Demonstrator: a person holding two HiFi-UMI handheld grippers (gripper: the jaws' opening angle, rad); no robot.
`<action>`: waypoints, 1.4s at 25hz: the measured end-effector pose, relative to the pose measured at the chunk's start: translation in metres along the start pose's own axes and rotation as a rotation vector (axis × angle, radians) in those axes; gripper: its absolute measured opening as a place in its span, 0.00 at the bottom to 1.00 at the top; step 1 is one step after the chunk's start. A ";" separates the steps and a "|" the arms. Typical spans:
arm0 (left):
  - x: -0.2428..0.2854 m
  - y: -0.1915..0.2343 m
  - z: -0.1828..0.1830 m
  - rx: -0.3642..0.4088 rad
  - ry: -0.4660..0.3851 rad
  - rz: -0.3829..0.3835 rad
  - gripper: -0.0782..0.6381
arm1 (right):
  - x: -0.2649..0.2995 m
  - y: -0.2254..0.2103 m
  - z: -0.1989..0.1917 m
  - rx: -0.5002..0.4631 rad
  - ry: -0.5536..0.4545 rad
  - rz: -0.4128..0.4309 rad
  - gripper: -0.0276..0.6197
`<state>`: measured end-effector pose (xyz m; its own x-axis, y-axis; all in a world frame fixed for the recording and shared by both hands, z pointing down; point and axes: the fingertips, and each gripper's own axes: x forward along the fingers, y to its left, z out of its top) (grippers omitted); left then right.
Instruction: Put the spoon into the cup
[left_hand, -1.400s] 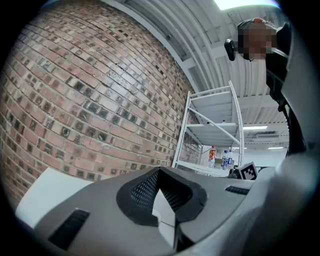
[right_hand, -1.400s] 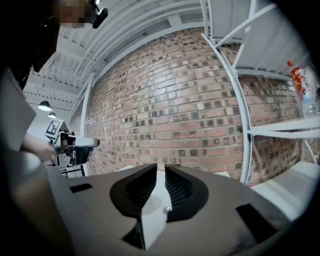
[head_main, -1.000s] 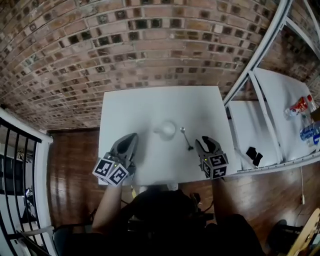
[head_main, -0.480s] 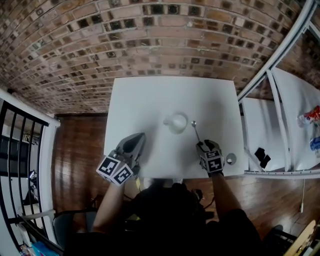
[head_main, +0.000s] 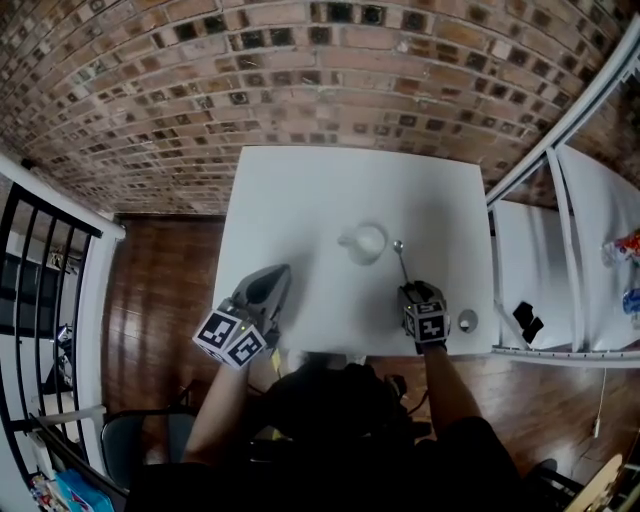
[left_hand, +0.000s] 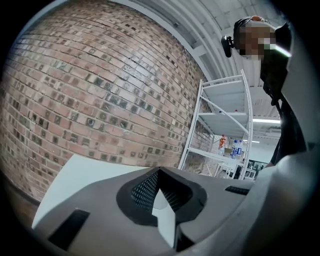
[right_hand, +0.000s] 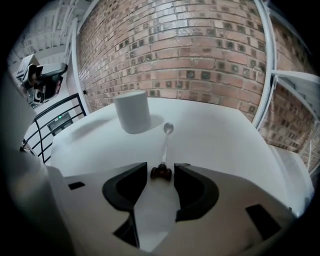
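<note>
Head view: at lower centre the right gripper (head_main: 413, 290) hangs over the near end of the spoon (head_main: 403, 262), which lies on the white bench (head_main: 300, 200) just right of the cup (head_main: 366, 243), apparently lined up for a pickup, while the left gripper (head_main: 274, 274) rests at lower left. Left gripper view: its jaws meet on nothing, and the bottles (left_hand: 228, 145) on the shelf at right are too small to read. Right gripper view: the jaws are opening wide astride the spoon's dark handle tip without pressing it, and no writing is legible.
</note>
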<state>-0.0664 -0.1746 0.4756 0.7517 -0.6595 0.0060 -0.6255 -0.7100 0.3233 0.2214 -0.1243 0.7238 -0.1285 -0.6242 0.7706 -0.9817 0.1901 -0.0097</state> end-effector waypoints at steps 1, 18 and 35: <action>0.000 0.000 0.000 -0.002 0.000 0.000 0.11 | 0.000 0.000 0.000 0.000 0.005 -0.001 0.31; 0.009 -0.010 0.016 0.006 -0.041 -0.067 0.12 | -0.073 -0.016 0.068 -0.024 -0.190 -0.029 0.24; 0.011 -0.007 0.030 0.016 -0.087 -0.059 0.12 | -0.100 0.061 0.122 -0.248 -0.124 0.275 0.24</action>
<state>-0.0600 -0.1840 0.4453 0.7669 -0.6346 -0.0955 -0.5841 -0.7519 0.3058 0.1574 -0.1429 0.5683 -0.4127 -0.6088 0.6775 -0.8468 0.5305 -0.0391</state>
